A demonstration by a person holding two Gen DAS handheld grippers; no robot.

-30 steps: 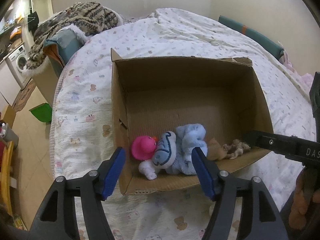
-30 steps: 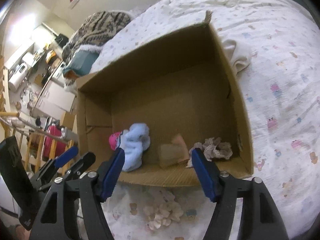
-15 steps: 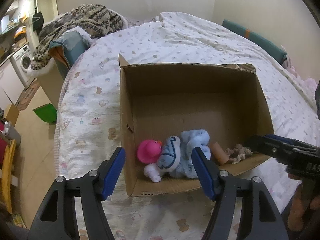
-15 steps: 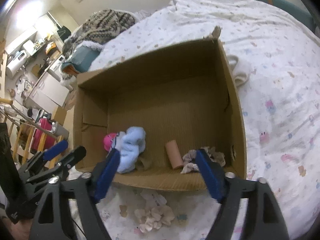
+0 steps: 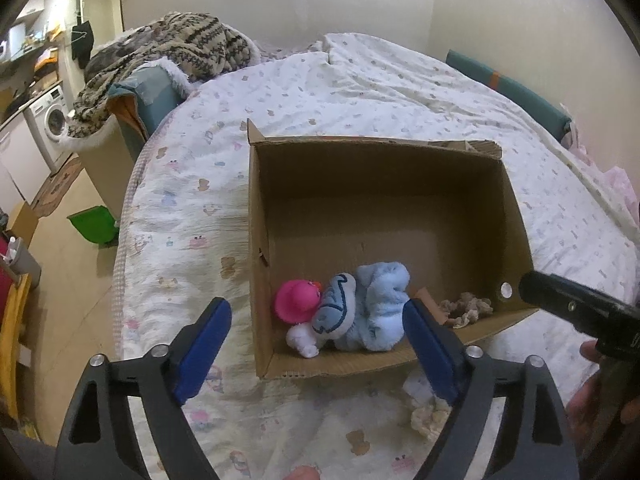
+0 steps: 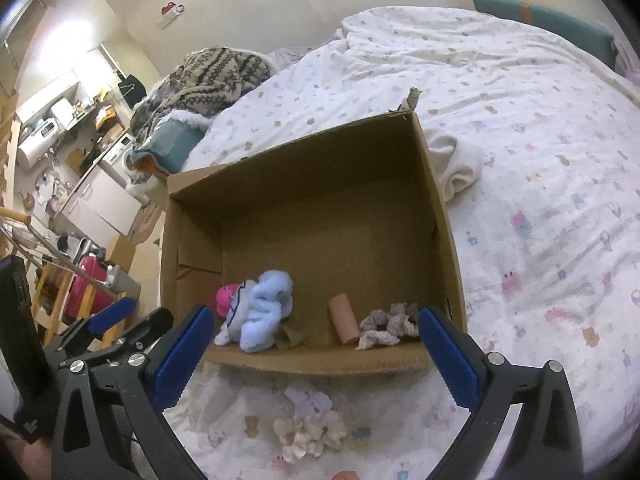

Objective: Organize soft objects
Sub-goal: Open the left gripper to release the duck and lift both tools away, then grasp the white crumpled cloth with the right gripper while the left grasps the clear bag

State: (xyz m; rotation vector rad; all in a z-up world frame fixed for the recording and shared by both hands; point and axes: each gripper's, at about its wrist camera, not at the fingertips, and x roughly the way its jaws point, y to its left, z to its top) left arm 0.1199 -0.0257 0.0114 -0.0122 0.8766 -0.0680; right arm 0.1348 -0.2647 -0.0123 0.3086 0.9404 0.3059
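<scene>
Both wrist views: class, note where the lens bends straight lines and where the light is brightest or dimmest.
Left wrist view: the bed bulges round, corners go black, and the cardboard box is shaded inside. Right wrist view: glare washes the upper-left wall, and the box's straight rim looks splayed.

From your left wrist view, the blue finger of the left gripper [image 5: 316,354] covers the near side of the light blue plush [image 5: 376,312] and most of the pink roll [image 5: 426,295]. The cream scrunchie [image 5: 430,416] on the bed by the box's near edge shows only partly behind that finger. Your right hand [image 5: 600,396] is cut off at the picture's right edge. In the right wrist view, the plush [image 6: 262,312] hides most of the pink toy [image 6: 226,298].
</scene>
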